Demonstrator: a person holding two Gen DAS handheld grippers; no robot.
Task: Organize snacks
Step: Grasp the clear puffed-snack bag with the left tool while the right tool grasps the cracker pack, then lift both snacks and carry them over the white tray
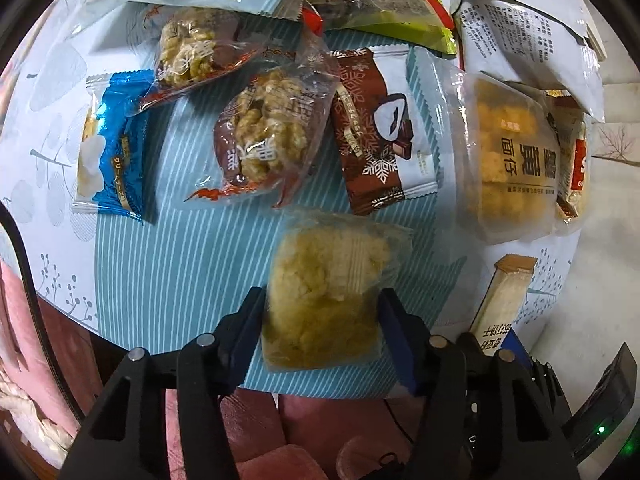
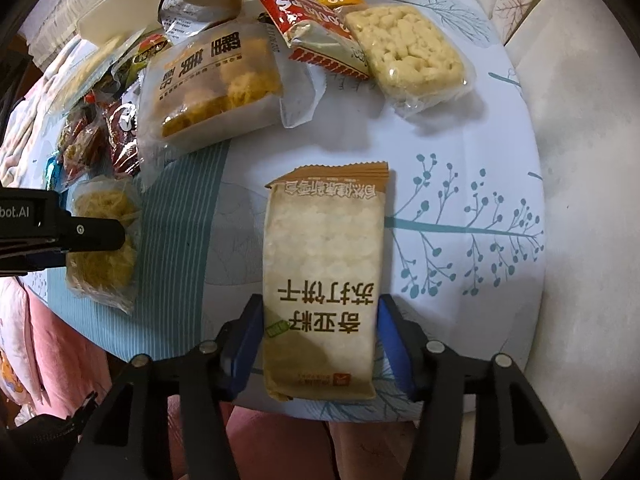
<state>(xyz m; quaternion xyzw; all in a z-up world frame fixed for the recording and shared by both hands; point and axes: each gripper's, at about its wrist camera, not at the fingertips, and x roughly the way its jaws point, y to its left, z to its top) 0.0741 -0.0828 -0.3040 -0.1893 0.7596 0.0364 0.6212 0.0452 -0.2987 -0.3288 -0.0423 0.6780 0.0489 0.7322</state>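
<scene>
Left gripper (image 1: 322, 330): jaws narrowed onto the sides of a clear-wrapped crumbly cake (image 1: 324, 300); it lay at the table's near edge, reaching away from the pads.
Right gripper (image 2: 320, 344): jaws pressed on the long sides of the soda cracker pack (image 2: 324, 276), its long axis running straight ahead.
Table (image 2: 460, 152): bare cloth right of the pack.
Further off: snack pile (image 1: 280, 120), crowded.

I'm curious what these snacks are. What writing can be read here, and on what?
"奇亚籽 苏打饼干": cracker pack, upside down.
"面仔": yellow pack, larger characters beside it unclear.
"bot.AI": left gripper, start cut off.
Print on the other packs is too small, creased or blurred to read.
</scene>
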